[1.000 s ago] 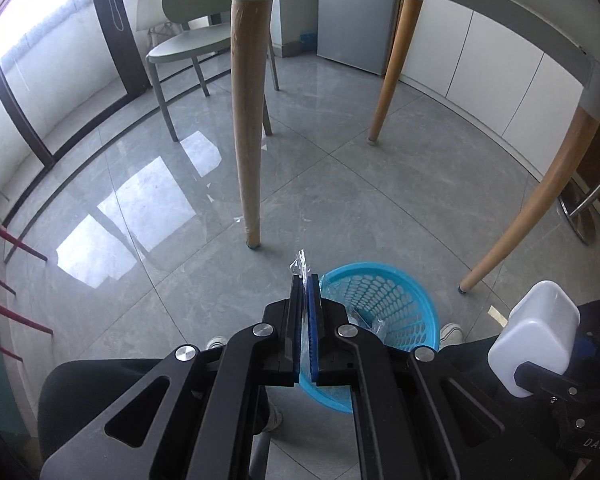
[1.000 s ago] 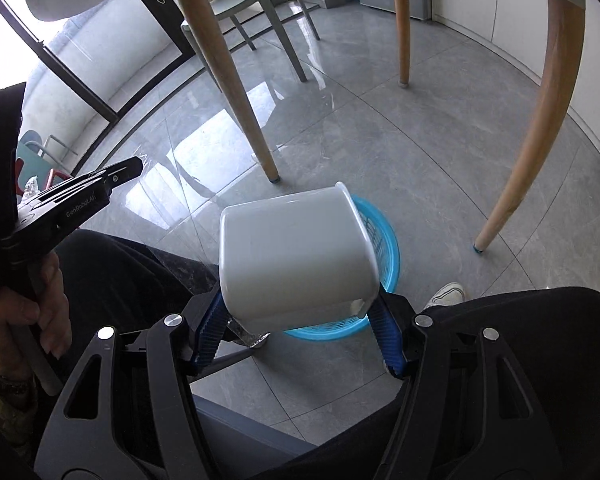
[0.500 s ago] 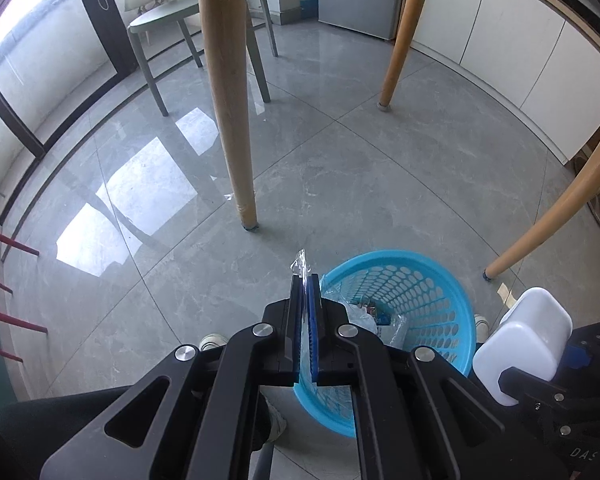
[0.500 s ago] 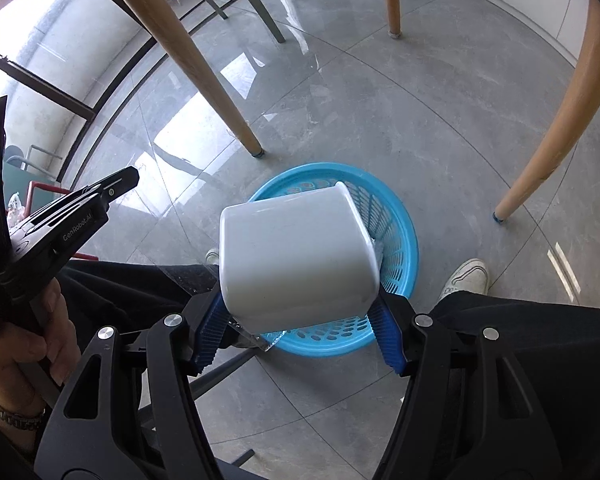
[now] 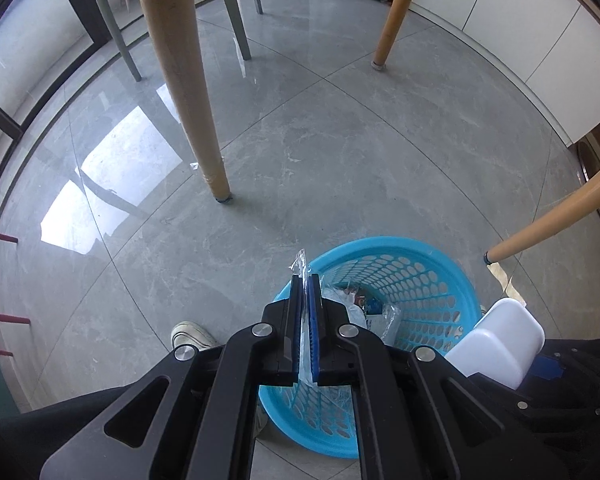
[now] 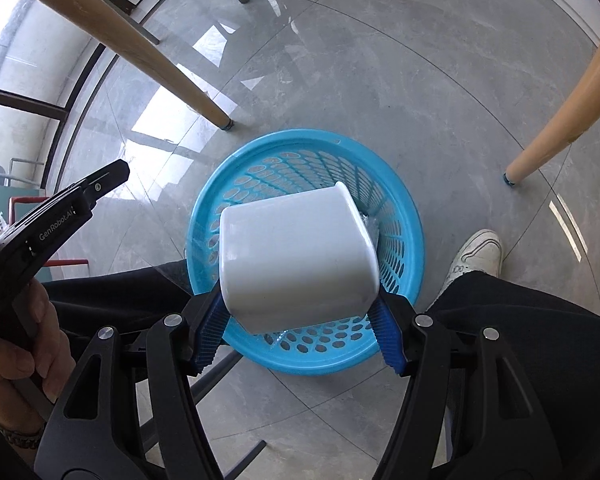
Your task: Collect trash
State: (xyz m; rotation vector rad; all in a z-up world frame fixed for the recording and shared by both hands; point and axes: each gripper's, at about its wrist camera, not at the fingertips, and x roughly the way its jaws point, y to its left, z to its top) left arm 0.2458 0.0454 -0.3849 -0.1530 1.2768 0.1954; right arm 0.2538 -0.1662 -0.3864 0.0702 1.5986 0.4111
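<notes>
The left claw (image 5: 307, 280) was pressed together on a crinkled scrap of clear plastic wrapper (image 5: 300, 261), of which only the tip showed above the blue pads; the rest was hidden between them. The right claw (image 6: 300, 312) was clamped on a white, rounded-square plastic tub (image 6: 296, 256), which blocked most of the round, perforated blue plastic basket (image 6: 204, 216) below it in the right wrist view, so the basket's contents could barely be seen there beyond a glint of clear film at the tub's 3 o'clock edge.

The left wrist view looked into that basket (image 5: 428, 280) at 4 o'clock and showed crumpled clear film and small coloured bits inside (image 5: 364, 304), too small to identify; the claw's black frame cut off the basket's near side. The tub (image 5: 500, 348) sat at the 4 o'clock edge of this view, partly hidden.

Only the right wrist view showed the person's hand (image 6: 24, 344) gripping the left tool at 8 o'clock and a white sneaker (image 6: 476, 256) at 3 o'clock on the grey tiled floor (image 6: 420, 80). Wooden bench legs (image 5: 180, 80) stood around the basket.
</notes>
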